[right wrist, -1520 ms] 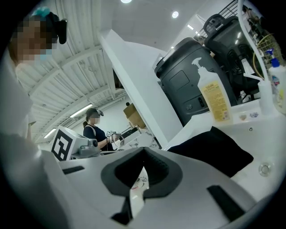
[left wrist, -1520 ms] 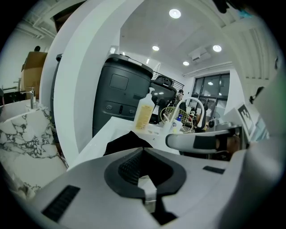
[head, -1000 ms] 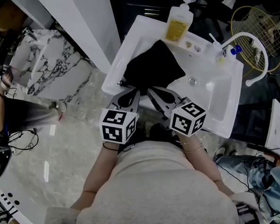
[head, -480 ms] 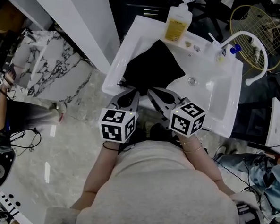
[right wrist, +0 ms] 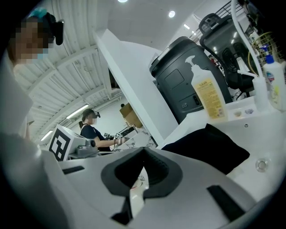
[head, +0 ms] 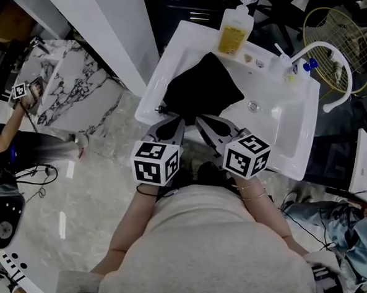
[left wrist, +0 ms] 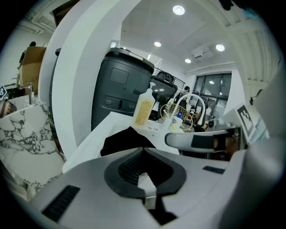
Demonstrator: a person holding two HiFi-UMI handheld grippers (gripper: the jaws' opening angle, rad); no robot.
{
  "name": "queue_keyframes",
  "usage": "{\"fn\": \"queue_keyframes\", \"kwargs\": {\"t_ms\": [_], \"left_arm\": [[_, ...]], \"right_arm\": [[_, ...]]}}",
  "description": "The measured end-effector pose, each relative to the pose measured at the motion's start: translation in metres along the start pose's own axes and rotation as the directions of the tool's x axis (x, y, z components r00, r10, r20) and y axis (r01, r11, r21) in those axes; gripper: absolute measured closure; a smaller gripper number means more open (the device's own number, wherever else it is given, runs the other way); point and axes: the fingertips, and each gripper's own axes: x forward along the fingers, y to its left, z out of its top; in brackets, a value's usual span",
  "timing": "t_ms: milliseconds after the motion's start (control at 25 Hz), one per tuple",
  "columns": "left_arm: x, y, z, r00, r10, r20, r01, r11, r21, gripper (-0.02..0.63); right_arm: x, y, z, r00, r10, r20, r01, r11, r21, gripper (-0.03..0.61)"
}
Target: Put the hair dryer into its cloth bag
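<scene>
— What carries everything here?
— A white washbasin. A black cloth bag lies in its left half, against the left wall.
— And along the rim?
— A yellow pump bottle stands on the far edge. A small blue-capped bottle stands at the far right corner, beside the white faucet. The drain lies just right of the bag.

- Left gripper: jaws closed together, nothing between them, tilted forward and down
- Right gripper: jaws closed, empty, just beside the left, tips nearly meeting
</scene>
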Motion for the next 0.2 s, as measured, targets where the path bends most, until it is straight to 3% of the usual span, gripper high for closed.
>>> {"fn": "queue_keyframes", "kwargs": {"t_ms": [200], "left_arm": [[0.0007, 0.0019, -0.0059, 1.000, -0.001, -0.019, 0.001, 1.000, -0.002, 0.606]], "right_arm": [[0.0028, -0.0019, -0.0044, 1.000, -0.013, -0.015, 0.013, 1.000, -0.010, 0.580]]}}
